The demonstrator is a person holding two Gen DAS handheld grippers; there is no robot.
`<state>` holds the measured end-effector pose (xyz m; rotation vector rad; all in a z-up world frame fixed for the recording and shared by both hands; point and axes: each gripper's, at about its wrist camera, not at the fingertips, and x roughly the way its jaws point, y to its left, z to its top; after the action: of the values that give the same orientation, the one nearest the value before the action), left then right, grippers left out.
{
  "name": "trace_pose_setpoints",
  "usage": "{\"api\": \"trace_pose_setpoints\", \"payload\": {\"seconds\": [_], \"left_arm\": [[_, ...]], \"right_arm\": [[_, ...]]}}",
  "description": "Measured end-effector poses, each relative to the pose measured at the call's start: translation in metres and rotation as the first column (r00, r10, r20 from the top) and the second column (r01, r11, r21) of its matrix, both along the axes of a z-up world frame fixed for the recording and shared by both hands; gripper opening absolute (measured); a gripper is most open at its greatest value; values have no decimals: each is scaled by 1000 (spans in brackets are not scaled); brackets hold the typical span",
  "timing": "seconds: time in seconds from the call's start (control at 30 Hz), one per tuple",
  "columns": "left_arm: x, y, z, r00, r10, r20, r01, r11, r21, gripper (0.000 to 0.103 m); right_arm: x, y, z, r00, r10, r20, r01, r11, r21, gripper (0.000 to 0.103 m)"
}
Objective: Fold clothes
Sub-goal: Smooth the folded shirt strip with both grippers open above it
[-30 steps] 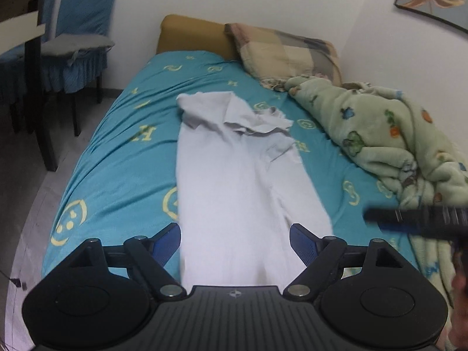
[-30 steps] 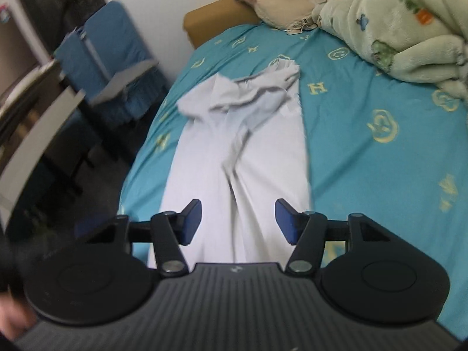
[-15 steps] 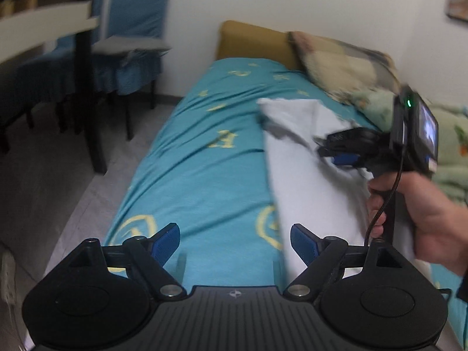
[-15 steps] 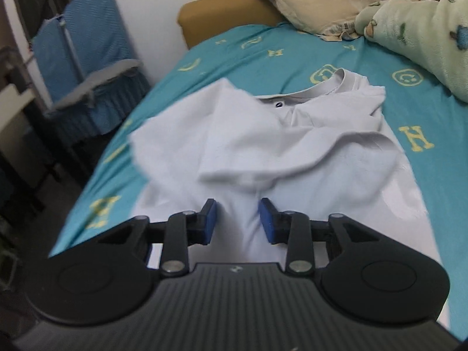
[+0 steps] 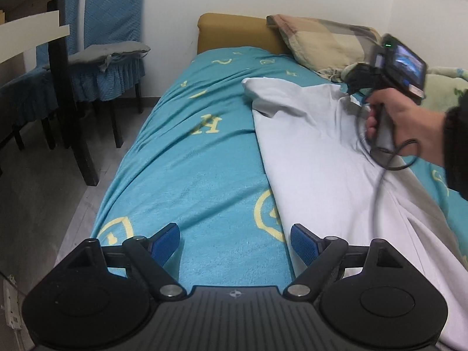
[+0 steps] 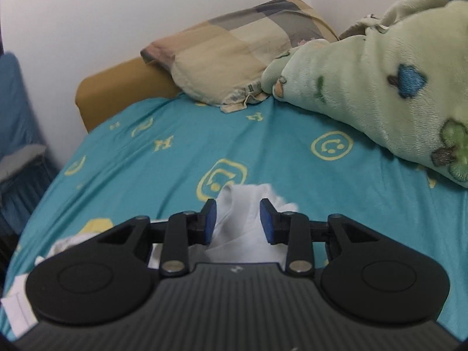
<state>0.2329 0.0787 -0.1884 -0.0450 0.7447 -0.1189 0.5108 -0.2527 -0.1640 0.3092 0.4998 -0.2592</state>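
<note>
On the bed (image 5: 187,158), over a teal cover printed with yellow faces and letters, a white garment (image 5: 321,161) lies lengthwise along the side nearer the blanket, narrowed into a long strip with its far end bunched and turned over. That looks like an early lengthwise fold only; I'd judge the crosswise folds and the smoothing are all left to do.

The right claw (image 6: 237,220) sits at that bunched far end with a hump of white cloth between its blue pads. The jaws are opening a little at this moment, and the pads do not look pressed on the cloth, so I read it as loose rather than gripped. From the other camera, the person's right hand (image 5: 403,117) holds the tool's handle above the garment, a cable looping below it.

The left claw (image 5: 235,241) hangs spread wide over bare cover at the near end, nothing in it, with the garment's edge just beside its right pad.

Around: a checked pillow (image 6: 234,55) against a mustard headboard (image 5: 237,33), a green fleece blanket (image 6: 395,93) heaped near the garment's far end, which could crowd any spreading that way, and blue-covered chairs (image 5: 111,38) on the floor alongside, well clear.
</note>
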Motion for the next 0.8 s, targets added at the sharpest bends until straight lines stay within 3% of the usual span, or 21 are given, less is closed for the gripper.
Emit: {"api": "trace_pose_setpoints", "payload": {"seconds": [0.03,0.1,0.2,0.5,0.67,0.8], "left_arm": [[1,2,0,1000,9,-3,-9,1000,-11,85],[0,5,2,1000,27,-1,-27,999,-33,85],[-5,8,11,999,37,24,-36,998,-46,85],[-43,2,42,997,27,70,-21,996,-91,85],[-74,-12,56,996,-21,91,30,995,-96,85],[-93,-19,59,999,-41,14,43,992,-122,85]], "right_arm": [[-5,-4,2,1000,26,-5,-26,1000,16,38],[-18,-6,11,997,74,-19,-73,997,24,63],[-47,0,34,989,143,-21,-143,990,14,80],[-192,15,122,957,289,32,-291,956,47,80],[-290,15,139,949,316,-1,-315,947,65,80],[-361,9,134,944,329,-36,-321,937,135,80]]}}
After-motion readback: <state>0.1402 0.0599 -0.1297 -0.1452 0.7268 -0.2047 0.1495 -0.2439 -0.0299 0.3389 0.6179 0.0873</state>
